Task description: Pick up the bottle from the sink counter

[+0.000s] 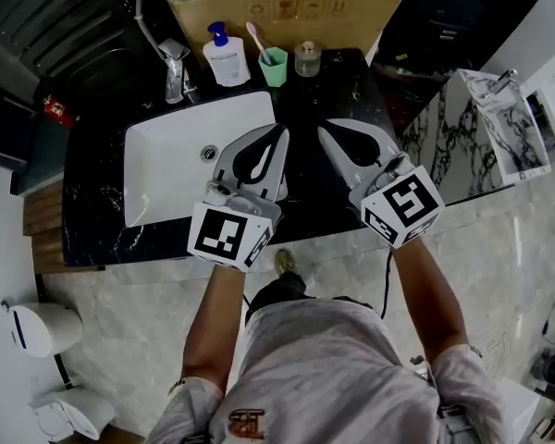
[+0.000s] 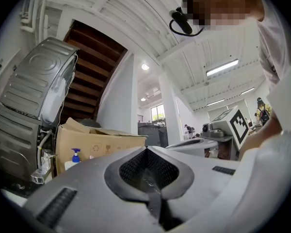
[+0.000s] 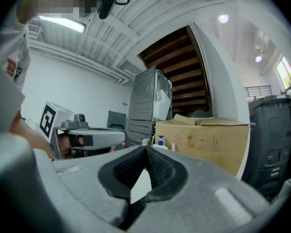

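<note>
The bottle (image 1: 226, 55) is white with a blue pump and stands at the back of the black sink counter (image 1: 314, 183), beside the faucet. My left gripper (image 1: 279, 131) and right gripper (image 1: 323, 128) hover side by side over the counter's middle, short of the bottle, both shut and holding nothing. The left gripper view has the bottle (image 2: 75, 158) far off at lower left, past the shut tips (image 2: 146, 149). The right gripper view has the bottle (image 3: 159, 142) just above its closed tips (image 3: 145, 148).
A white sink basin (image 1: 180, 160) with a chrome faucet (image 1: 175, 70) fills the counter's left. A green cup with a toothbrush (image 1: 273, 65) and a glass jar (image 1: 307, 58) stand right of the bottle. A cardboard box (image 1: 287, 7) rises behind them.
</note>
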### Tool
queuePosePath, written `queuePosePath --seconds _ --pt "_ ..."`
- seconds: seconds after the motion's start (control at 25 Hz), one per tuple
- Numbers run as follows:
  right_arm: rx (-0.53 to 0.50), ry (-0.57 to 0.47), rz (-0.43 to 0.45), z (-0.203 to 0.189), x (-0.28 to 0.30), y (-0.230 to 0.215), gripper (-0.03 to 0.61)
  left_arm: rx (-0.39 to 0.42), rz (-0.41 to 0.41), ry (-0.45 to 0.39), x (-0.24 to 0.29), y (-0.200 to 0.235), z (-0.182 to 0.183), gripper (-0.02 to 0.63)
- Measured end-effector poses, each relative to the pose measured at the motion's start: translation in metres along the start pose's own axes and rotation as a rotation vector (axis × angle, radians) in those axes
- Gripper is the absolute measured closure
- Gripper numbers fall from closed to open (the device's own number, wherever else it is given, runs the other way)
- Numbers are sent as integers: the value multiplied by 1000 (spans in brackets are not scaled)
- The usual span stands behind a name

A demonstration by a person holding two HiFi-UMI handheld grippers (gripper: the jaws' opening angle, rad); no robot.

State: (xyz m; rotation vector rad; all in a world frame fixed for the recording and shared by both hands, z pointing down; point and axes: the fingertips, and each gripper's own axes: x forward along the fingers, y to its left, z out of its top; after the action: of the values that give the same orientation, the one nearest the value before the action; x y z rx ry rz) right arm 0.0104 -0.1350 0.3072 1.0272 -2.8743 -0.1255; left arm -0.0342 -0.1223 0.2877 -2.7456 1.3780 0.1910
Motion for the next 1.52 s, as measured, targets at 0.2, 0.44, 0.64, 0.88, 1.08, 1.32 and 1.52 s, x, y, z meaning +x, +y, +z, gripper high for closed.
queuePosePath --seconds 0.2,0.44,0.64,0.88,1.08,1.32,1.52 --pt "-3 31 -38 -8 32 -14 578 -15 -38 4 16 28 -13 614" --pt "-1 59 -90 -14 55 -30 577 -35 -76 5 30 50 -27 614" --pt "8 105 -123 -26 70 -52 531 -52 -87 15 42 62 -35 614" --pt "30 182 -135 -51 86 -80 430 -60 -69 36 53 75 -44 614" --pt "46 231 -145 -74 98 -101 364 -67 -43 49 66 86 -54 614" --pt "62 290 -168 -103 115 -134 293 -72 -20 73 86 98 -69 614" --pt "83 335 -169 -128 129 -155 265 -76 -11 88 101 108 -80 614"
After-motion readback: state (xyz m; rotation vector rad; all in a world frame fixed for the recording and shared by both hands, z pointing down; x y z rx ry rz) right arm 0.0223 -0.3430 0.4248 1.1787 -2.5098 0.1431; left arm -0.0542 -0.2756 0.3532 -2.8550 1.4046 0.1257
